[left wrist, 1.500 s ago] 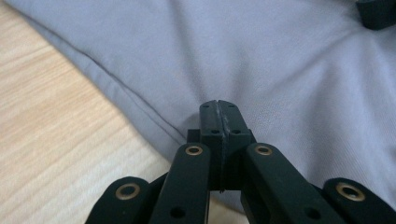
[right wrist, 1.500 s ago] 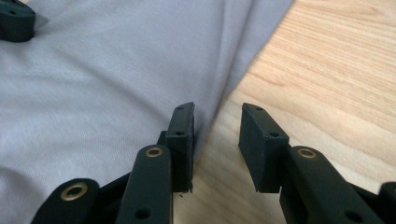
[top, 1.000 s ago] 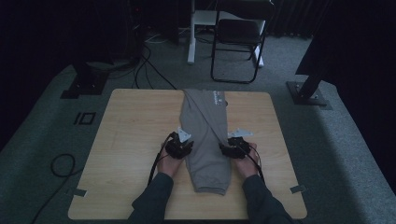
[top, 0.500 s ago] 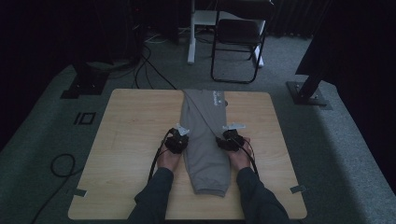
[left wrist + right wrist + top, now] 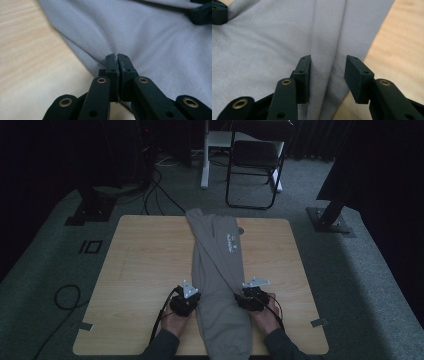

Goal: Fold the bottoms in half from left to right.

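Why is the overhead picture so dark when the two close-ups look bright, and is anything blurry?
High view: dim and murky, the room behind nearly black, the table faintly lit. Left gripper view: bright and even, the grey garment soft beyond the left tool. Right gripper view: bright, no glare, the right tool sharper than the wood.

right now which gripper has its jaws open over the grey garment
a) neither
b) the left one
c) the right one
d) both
c: in the right gripper view the right gripper has a clear gap between its jaws over a fold of the grey garment, while the left gripper has its jaws pressed together at the cloth's edge.
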`<action>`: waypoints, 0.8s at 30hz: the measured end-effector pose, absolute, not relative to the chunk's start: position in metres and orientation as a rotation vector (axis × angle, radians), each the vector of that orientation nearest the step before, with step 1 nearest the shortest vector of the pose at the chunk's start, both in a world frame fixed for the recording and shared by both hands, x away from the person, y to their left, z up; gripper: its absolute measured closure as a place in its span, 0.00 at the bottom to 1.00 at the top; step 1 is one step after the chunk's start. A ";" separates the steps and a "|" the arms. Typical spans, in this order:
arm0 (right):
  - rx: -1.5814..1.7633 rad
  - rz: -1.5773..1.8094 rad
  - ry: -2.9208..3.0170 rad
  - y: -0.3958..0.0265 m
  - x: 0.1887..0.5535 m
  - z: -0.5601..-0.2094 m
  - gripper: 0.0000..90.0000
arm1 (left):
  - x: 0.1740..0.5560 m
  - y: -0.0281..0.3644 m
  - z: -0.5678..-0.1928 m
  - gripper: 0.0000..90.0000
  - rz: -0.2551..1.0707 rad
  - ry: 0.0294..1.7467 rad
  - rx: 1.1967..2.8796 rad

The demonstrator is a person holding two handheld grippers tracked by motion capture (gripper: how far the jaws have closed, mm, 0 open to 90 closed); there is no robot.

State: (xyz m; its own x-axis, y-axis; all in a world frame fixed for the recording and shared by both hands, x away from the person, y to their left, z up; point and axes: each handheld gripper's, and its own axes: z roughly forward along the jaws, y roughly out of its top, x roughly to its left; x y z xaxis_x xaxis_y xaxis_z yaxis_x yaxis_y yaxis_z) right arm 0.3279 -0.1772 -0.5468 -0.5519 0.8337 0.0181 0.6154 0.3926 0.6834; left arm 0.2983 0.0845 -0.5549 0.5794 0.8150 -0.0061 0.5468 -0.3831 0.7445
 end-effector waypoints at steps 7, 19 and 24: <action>1.269 0.910 2.366 -0.186 0.297 -0.544 0.63 | 0.265 0.079 -0.555 0.97 0.423 1.011 2.114; 1.188 0.877 2.367 -0.154 0.348 -0.544 0.45 | 0.344 0.097 -0.545 0.77 0.549 1.173 2.020; 1.231 0.889 2.363 -0.148 0.379 -0.544 0.50 | 0.361 0.097 -0.552 0.86 0.558 1.207 2.037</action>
State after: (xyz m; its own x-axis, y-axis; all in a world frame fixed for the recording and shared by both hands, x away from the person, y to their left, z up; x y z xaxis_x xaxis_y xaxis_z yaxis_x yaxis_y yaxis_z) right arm 0.3787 -0.1476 -0.5445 -0.5714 0.8206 -0.0047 0.6139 0.4313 0.6612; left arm 0.3610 0.0970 -0.5524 0.4744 0.8802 0.0147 0.5817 -0.3260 0.7452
